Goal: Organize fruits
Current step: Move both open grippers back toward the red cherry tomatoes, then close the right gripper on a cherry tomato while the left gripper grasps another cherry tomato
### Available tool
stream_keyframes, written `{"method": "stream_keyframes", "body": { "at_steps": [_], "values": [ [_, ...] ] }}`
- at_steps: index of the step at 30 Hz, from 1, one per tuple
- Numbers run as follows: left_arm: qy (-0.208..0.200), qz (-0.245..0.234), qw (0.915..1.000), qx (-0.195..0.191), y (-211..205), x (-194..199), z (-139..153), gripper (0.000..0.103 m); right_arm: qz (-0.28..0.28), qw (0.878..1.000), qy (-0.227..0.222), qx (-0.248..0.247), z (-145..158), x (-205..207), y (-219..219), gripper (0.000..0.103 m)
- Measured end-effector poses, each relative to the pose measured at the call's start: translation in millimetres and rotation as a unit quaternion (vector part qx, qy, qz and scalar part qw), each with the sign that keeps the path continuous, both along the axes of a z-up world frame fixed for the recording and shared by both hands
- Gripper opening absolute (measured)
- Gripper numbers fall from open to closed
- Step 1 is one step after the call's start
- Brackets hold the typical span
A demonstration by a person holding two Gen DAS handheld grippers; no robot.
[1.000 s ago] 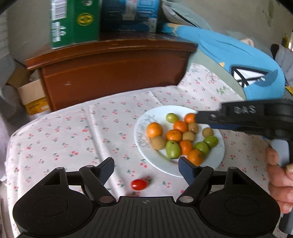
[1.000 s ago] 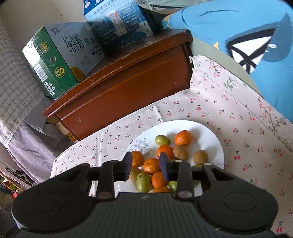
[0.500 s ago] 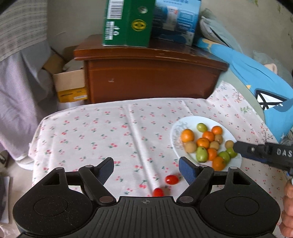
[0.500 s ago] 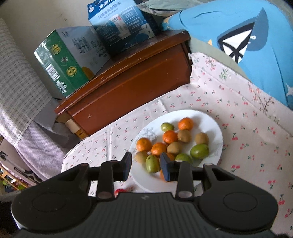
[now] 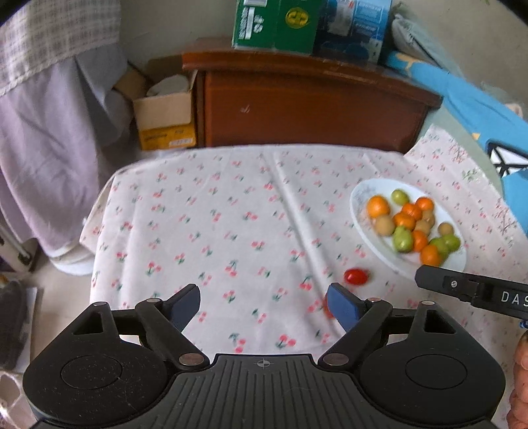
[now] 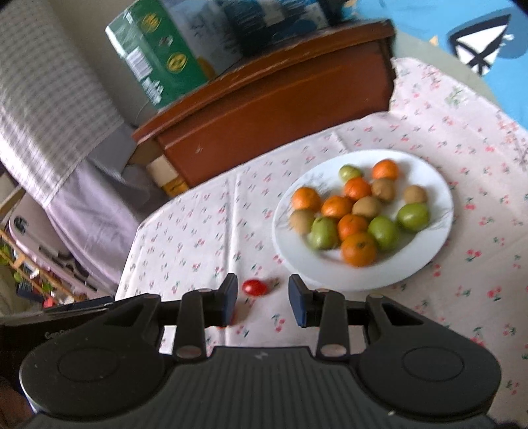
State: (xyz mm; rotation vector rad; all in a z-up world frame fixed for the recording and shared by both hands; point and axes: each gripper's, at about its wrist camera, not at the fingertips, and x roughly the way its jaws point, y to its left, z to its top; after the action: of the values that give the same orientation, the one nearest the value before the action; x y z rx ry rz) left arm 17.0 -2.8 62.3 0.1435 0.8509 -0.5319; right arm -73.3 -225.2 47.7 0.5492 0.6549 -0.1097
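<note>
A white plate (image 6: 439, 184) holds several oranges, green fruits and brown kiwis; it also shows at the right of the left wrist view (image 5: 359, 198). A red cherry tomato (image 6: 254, 287) lies on the cloth in front of the plate, also seen in the left wrist view (image 5: 355, 276). A second tomato (image 5: 327, 310) is partly hidden behind my left gripper's right finger. My right gripper (image 6: 262, 298) is open and empty, just short of the tomato. My left gripper (image 5: 264, 303) is open and empty above the cloth. The right gripper's finger (image 5: 462, 287) shows at right.
A cherry-print cloth (image 5: 231, 214) covers the table. Behind it stands a brown wooden cabinet (image 5: 307, 105) with a green box (image 5: 274, 23) and a blue box (image 5: 353, 26) on top. A cardboard box (image 5: 165, 115) sits on the floor at left. A blue cushion (image 5: 478, 109) lies at right.
Both grippers have pulled back from the plate toward the near edge. The left view has swung left. A second tomato has come into view. The right gripper has opened wider.
</note>
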Motion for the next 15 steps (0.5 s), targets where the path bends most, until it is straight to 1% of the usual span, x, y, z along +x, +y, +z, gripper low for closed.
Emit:
{"method": "stream_keyframes", "body": {
  "at_steps": [8,12,15],
  "values": [
    [0.043,0.022,0.9979,0.043,3.2,3.2,-34.2,0.087,0.03,0.999,0.022,-0.017,-20.3,16.7,20.2,0.036],
    [0.057,0.031,0.9962,0.058,3.6,4.9,-46.1,0.087,0.031,0.999,0.025,-0.026,-27.4,26.9,23.1,0.036],
    [0.052,0.029,0.9964,0.06,2.3,3.6,-47.5,0.09,0.03,0.998,0.028,-0.037,-31.2,35.2,24.9,0.036]
  ]
}}
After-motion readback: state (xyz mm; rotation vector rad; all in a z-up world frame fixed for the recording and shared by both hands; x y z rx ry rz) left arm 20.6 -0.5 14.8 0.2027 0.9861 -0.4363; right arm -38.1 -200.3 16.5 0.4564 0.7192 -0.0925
